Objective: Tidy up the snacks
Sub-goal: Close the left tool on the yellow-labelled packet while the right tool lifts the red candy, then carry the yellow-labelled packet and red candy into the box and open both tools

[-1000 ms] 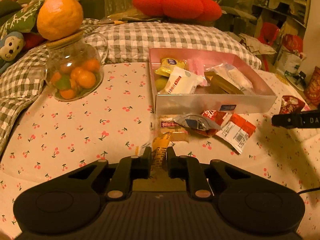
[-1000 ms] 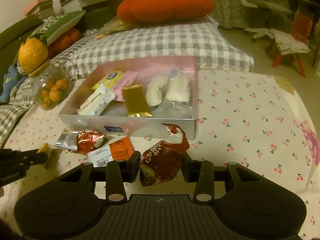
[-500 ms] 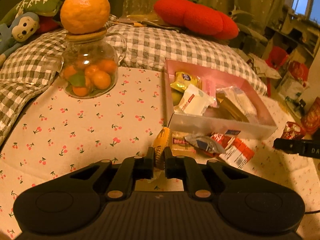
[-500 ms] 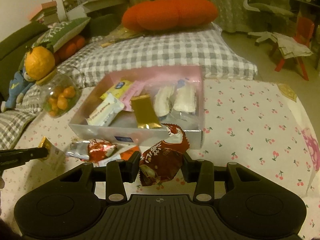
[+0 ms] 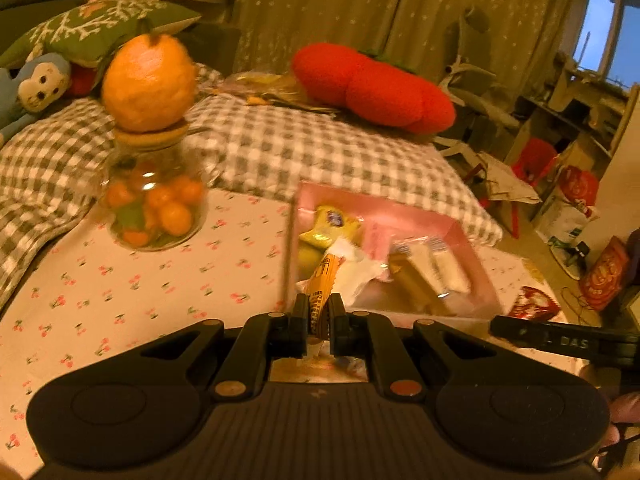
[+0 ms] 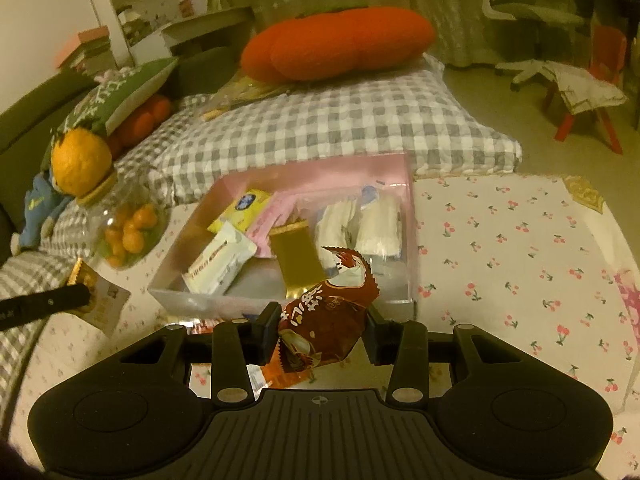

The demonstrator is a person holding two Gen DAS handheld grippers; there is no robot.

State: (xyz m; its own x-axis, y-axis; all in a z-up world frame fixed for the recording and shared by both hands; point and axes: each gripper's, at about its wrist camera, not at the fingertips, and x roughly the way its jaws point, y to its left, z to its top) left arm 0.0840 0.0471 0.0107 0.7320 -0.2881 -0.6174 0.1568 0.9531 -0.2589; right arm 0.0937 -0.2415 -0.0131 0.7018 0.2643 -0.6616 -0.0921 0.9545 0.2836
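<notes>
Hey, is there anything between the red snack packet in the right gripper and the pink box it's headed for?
Nothing visible blocks it. The red snack packet is clamped in the right gripper, just short of the near wall of the open-topped pink box. A gold packet lies inside just past that wall.

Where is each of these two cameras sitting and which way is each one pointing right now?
Left wrist: sits on the left gripper, looks along its fingers across the cherry-print cloth toward the pink box; its fingers pinch a yellow snack packet.
Right wrist: sits on the right gripper, faces the same box from its near wall; its fingers clamp a red snack bag.
Shared: box, fruit jar, red cushion; each view catches the other gripper's tip.
</notes>
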